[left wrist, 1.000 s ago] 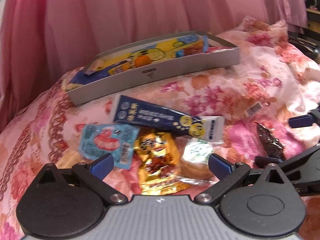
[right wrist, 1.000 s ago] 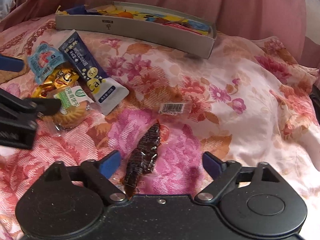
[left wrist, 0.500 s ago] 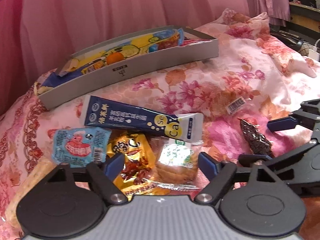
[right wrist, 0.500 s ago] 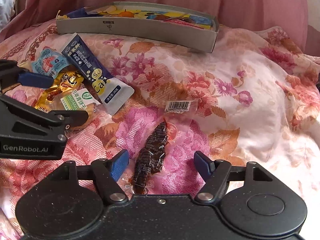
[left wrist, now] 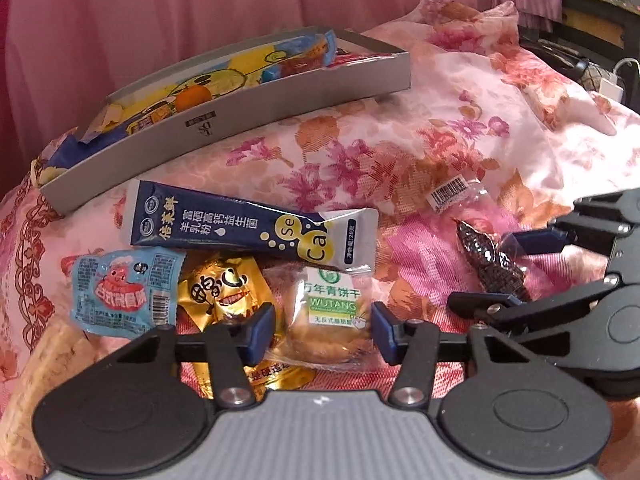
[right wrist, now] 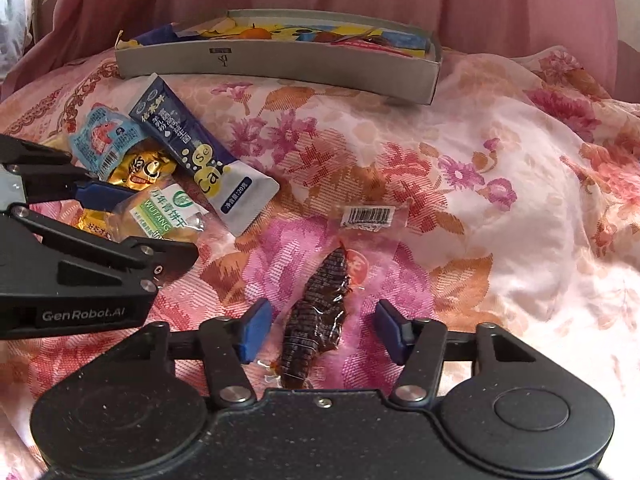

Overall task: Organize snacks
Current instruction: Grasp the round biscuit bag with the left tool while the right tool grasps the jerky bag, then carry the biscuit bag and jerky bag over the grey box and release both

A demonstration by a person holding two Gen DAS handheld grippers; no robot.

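Grey tray (left wrist: 248, 104), upper left of the left wrist view, holds colourful snack packets (left wrist: 208, 80). Left gripper (left wrist: 323, 330) straddles the biscuit packet (left wrist: 330, 320), jaws apart. Right gripper (right wrist: 320, 330) straddles the dark snack (right wrist: 316, 320), jaws apart.

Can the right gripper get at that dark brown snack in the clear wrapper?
Probably yes. The right gripper has its jaws open on either side of the dark snack, which lies alone on the floral bedcover with nothing over it.

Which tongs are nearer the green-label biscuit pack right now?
Left. The left tongs are open around the green-label biscuit pack; the right tongs straddle the dark snack off to its right.
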